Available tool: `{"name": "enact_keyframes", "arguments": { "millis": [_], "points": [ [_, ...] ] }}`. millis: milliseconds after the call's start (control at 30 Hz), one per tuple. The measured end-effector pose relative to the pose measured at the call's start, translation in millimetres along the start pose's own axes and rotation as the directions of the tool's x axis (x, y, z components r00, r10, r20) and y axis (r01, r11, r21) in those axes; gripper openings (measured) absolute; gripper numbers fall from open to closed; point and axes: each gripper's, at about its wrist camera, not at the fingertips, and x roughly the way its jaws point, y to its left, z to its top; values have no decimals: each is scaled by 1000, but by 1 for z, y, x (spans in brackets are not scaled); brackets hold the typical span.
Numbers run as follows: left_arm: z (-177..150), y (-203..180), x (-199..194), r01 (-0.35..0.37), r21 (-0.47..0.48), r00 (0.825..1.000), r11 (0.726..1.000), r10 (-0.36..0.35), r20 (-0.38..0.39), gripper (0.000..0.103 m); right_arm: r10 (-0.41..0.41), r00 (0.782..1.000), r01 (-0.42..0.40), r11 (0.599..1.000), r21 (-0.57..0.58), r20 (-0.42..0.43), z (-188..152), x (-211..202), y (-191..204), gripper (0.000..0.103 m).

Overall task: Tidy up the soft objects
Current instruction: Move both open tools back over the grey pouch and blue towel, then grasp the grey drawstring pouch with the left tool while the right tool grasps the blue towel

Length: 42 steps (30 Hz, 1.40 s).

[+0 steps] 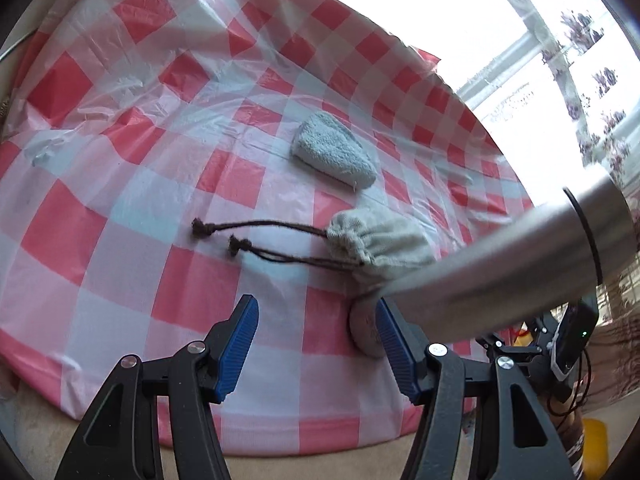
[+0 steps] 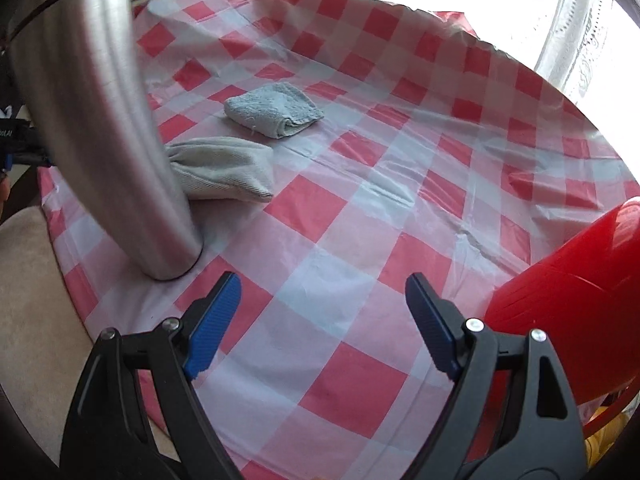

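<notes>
A red-and-white checked plastic cloth [image 2: 360, 184] covers the tabletop, with bright window light washing out the far edge. On the cloth lies a folded pale blue towel [image 1: 334, 152], and just nearer than it a beige drawstring pouch [image 1: 380, 244] lies on its side, its two brown knotted cords [image 1: 256, 240] trailing out across the checks to the left in the left wrist view. A tall brushed-steel cylinder [image 2: 108, 128] stands on the cloth right beside the pouch, hiding the gathered mouth of the pouch in the right wrist view. The left tongs [image 1: 316, 344] are spread wide and grip nothing; a small round pinkish pad [image 1: 362, 332] lies on the cloth just at the outer side of their right-hand finger, at the foot of the cylinder, though whether it touches the finger cannot be told. The right tongs [image 2: 322, 320] are likewise spread wide over bare cloth, holding nothing, well apart from the towel and pouch. A red plastic object [image 2: 572, 276] sits at the right edge, close beside the right tongs.
</notes>
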Motion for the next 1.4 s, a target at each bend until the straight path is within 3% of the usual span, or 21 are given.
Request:
{"name": "enact_keyframes", "arguments": {
  "millis": [233, 433, 600, 700, 767, 833, 867, 1000, 1200, 1400],
  "points": [
    [25, 6, 29, 119, -126, 991, 985, -126, -51, 62, -5, 1000, 8, 989, 147, -22, 26, 16, -26, 86],
    [39, 7, 66, 193, -235, 968, 953, -224, -111, 62, 0, 1000, 4, 984, 178, -23, 55, 36, -28, 86],
    [43, 3, 94, 215, -281, 948, 935, -269, -170, 62, 7, 1000, -3, 984, 178, -22, 72, 51, -23, 86],
    [44, -3, 107, 199, -275, 947, 941, -257, -195, 62, 11, 1000, -6, 983, 184, -27, 76, 60, -21, 86],
    [48, -10, 114, 198, -246, 947, 949, -250, -200, 60, 10, 999, -2, 981, 193, -36, 77, 66, -22, 86],
    [52, -13, 119, 201, -228, 944, 953, -250, -213, 38, 15, 999, -6, 979, 203, -42, 80, 71, -23, 86],
    [54, -14, 121, 203, -218, 944, 954, -250, -214, 36, 15, 999, -6, 979, 203, -44, 83, 73, -23, 86],
    [57, -11, 118, 216, -211, 949, 953, -256, -184, 28, 11, 999, -4, 983, 184, -39, 95, 78, -21, 86],
    [63, 8, 89, 214, -228, 968, 950, -237, -79, 27, 52, 998, -49, 991, 125, -20, 120, 93, -12, 90],
    [65, 31, 47, 129, -218, 991, 967, -119, 61, 27, 93, 995, -90, 992, 89, -25, 142, 118, -5, 91]
  ]
}}
